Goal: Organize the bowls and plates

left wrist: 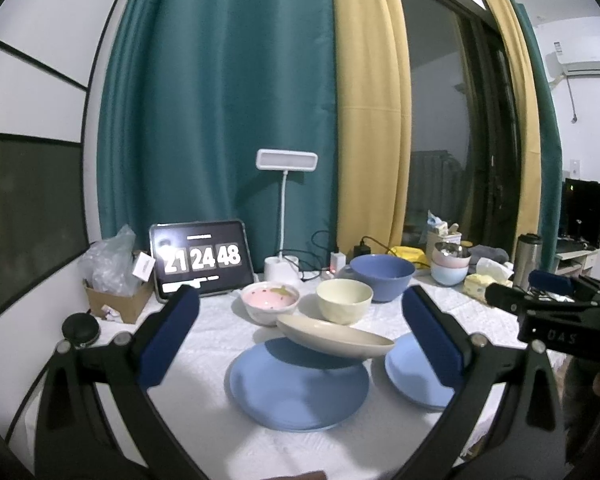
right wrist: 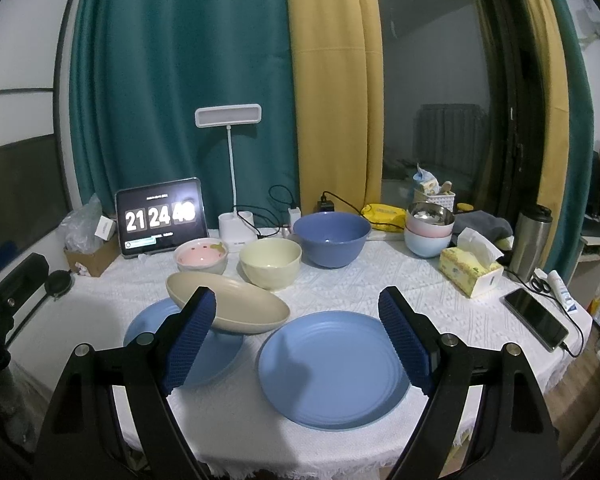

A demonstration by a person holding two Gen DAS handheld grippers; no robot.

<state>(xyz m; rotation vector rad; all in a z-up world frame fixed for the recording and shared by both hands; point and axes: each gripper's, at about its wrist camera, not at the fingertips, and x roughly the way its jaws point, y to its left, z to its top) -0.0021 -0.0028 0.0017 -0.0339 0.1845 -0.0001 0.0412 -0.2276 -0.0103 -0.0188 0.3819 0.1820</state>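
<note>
A beige shallow plate [left wrist: 336, 338] [right wrist: 236, 304] sits tilted over the left blue plate [left wrist: 300, 392] [right wrist: 148, 324]; no finger touches it. A second blue plate [right wrist: 332, 368] [left wrist: 412, 372] lies flat to its right. Behind them stand a pink bowl [left wrist: 270, 300] [right wrist: 202, 258], a cream bowl [left wrist: 344, 300] [right wrist: 270, 262] and a large blue bowl [left wrist: 382, 276] [right wrist: 332, 236]. My left gripper [left wrist: 300, 294] is open, its pads on either side of the left plates. My right gripper [right wrist: 297, 294] is open above the right blue plate, its left pad in front of the beige plate's edge.
A white cloth covers the table [right wrist: 340, 288]. At the back are a tablet clock [right wrist: 160, 218], a desk lamp [right wrist: 228, 120] and stacked bowls [right wrist: 428, 228]. On the right lie a tissue box [right wrist: 468, 272], a phone [right wrist: 536, 318] and a steel flask [right wrist: 530, 240]. A cardboard box [left wrist: 116, 300] sits at the left.
</note>
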